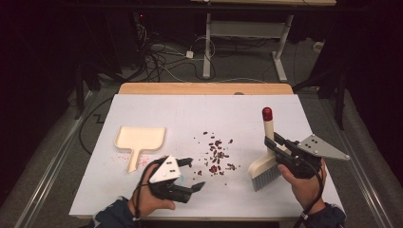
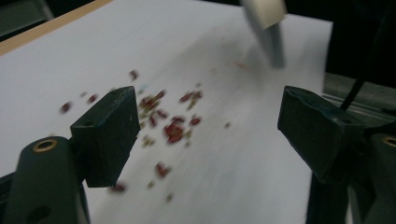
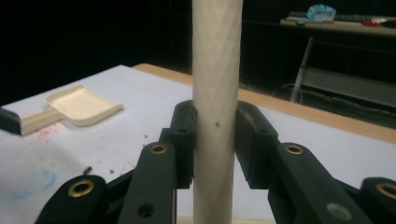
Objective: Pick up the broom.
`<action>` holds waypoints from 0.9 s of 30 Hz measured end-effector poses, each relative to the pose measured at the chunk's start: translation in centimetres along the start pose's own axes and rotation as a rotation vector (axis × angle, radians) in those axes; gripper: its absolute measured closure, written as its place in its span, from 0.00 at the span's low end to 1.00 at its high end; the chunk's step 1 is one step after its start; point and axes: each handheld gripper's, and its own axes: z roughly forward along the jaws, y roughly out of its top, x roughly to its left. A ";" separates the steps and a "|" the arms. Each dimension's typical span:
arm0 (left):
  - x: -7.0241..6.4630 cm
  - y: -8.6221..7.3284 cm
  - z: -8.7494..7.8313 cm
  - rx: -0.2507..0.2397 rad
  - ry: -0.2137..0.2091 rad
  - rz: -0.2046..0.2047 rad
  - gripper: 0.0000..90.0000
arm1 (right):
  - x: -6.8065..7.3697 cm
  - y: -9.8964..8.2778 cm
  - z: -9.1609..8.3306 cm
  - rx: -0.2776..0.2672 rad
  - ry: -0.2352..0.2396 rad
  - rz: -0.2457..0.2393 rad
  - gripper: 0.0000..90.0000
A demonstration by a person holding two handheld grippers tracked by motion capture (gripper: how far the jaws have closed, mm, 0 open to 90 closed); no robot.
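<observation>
Your right gripper pinches the brush handle, bristles on the bench right of the crumbs. Your left gripper hangs jaws spread near them. The dustpan lies left.

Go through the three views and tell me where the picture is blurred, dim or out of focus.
High view: table evenly lit, surroundings near black, red bits sharp. Left gripper view: motion blur smears the bits and the brush; the left gripper fingers stay crisp. Right gripper view: brush handle and dustpan sharp; background dark.
</observation>
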 end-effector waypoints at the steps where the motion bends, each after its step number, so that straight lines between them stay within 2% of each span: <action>1: -0.4 0.7 0.8 -0.007 -0.022 0.009 0.23 | 0.4 0.2 0.2 -0.012 0.006 0.001 0.78; 3: -1.0 1.8 2.3 -0.014 -0.051 0.032 0.23 | 1.4 0.6 0.8 -0.021 0.020 -0.005 0.78; 5: -1.4 2.7 3.7 -0.017 -0.062 0.055 0.23 | 2.5 1.0 1.4 -0.035 0.029 -0.022 0.78; 8: -1.3 3.4 5.4 -0.028 -0.075 0.037 0.24 | 4.1 1.6 2.3 -0.056 0.042 -0.056 0.78; 10: -1.0 3.7 6.1 -0.036 -0.063 0.025 0.26 | 5.1 1.8 2.8 -0.062 0.052 -0.065 0.78; 13: -0.4 3.8 6.4 -0.064 -0.059 -0.020 0.34 | 6.4 2.0 3.5 -0.077 0.064 -0.083 0.78; 16: 0.1 3.7 6.5 -0.052 -0.007 -0.044 0.44 | 7.6 2.2 4.0 -0.086 0.068 -0.096 0.78; 18: 0.4 3.5 6.4 -0.057 -0.009 -0.065 0.51 | 8.2 2.3 4.1 -0.092 0.074 -0.106 0.78; 20: 0.6 3.4 6.3 -0.054 -0.014 -0.067 0.53 | 8.7 2.3 4.1 -0.092 0.083 -0.121 0.78; 23: 0.7 3.3 6.2 -0.056 -0.023 -0.053 0.62 | 9.0 2.4 4.0 -0.097 0.087 -0.128 0.78; 27: 1.0 3.2 5.9 -0.046 -0.007 -0.043 0.70 | 8.9 2.4 3.7 -0.098 0.093 -0.124 0.78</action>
